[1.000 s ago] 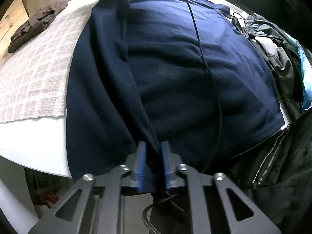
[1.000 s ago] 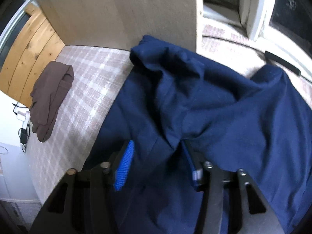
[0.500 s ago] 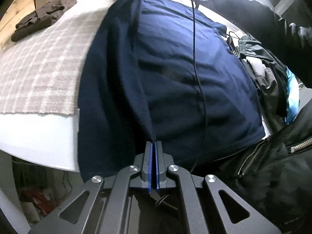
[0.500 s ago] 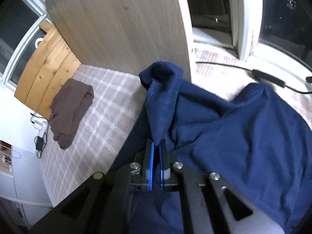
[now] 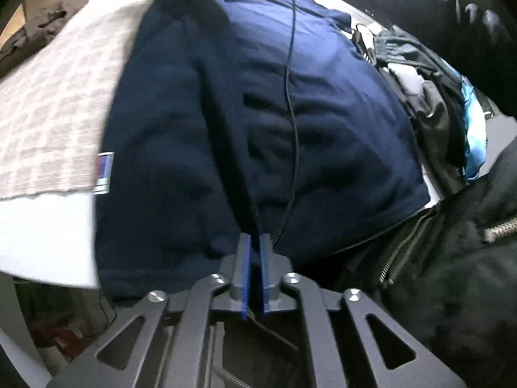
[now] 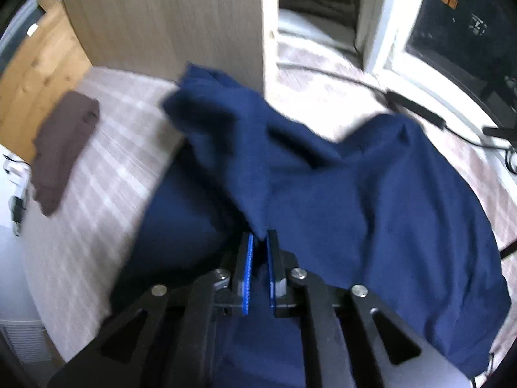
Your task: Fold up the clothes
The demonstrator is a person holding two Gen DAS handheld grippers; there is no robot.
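We had the left gripper (image 5: 255, 242) pinched on the near hem of the navy shirt (image 5: 258, 113), the right gripper (image 6: 260, 242) on a raised fold near its far end. The shirt lay spread on the checked cloth (image 5: 48, 113), one side lifted; folding seemed underway. A brown garment (image 6: 63, 148) lay beyond.

Navy shirt (image 5: 200, 135); beige-white checked cloth (image 5: 55, 103); brown garment (image 6: 61, 148).

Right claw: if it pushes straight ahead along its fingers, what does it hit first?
The navy shirt itself: the right claw is already shut on a fold of it, and more bunched cloth lies directly ahead. Beyond looks like the wooden panel, though depth is unclear.
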